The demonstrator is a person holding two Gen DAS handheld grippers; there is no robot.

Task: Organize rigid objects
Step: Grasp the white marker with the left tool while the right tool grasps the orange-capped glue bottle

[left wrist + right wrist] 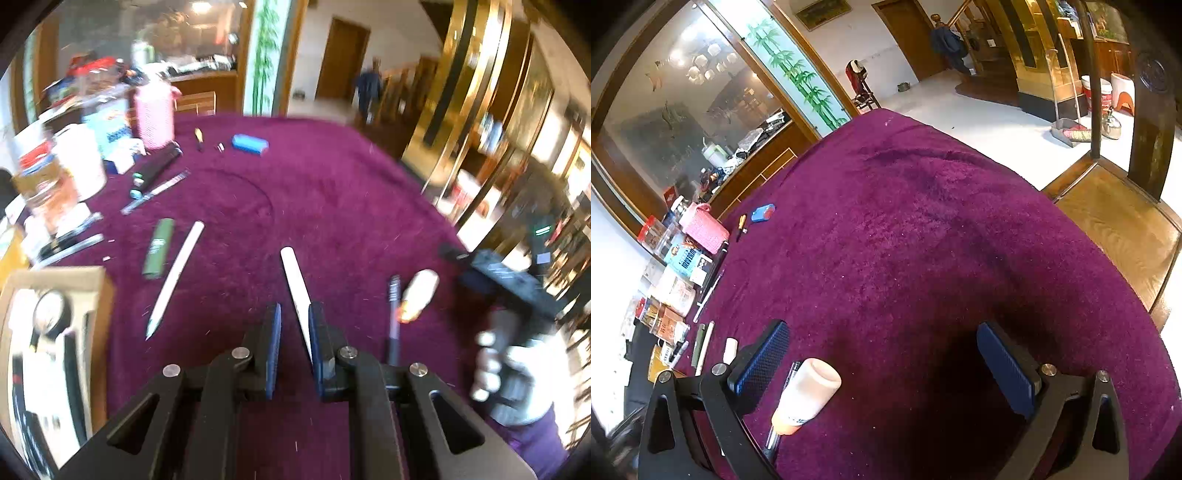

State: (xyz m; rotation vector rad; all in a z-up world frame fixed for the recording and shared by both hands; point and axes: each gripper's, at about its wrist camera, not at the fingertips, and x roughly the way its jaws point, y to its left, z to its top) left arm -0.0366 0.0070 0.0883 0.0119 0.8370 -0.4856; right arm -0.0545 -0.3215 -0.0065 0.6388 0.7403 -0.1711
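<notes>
Left wrist view: the left gripper (295,317) hovers low over the tabletop (332,192), which is covered in deep purple cloth. A white stick (295,284) runs forward from between its fingers, lying against the inner face of the right-hand finger (318,343); the other pad stands apart from it, so I cannot tell whether the stick is clamped or merely lies between them. To the left lie a second white stick (176,275) and, just beside it, a green tube (159,247). To the right lie a dark pen (393,317) and a cream bottle with an orange cap (419,293), close together. Further back are a blue case (250,143) and a pink container (154,116) among a crowd of boxes along the left edge. An open box of tools (48,354) sits at the near left. The right gripper (517,284) is at the far right, blurred, held in a hand (502,373).

Right wrist view: the right gripper (882,354) has its fingers spread wide with nothing between them, above bare purple tabletop (923,221). The cream bottle (809,398) lies just inside the left finger (759,363), the pen (788,376) beside it. The pink container (703,229) and blue case (763,213) sit far left.
</notes>
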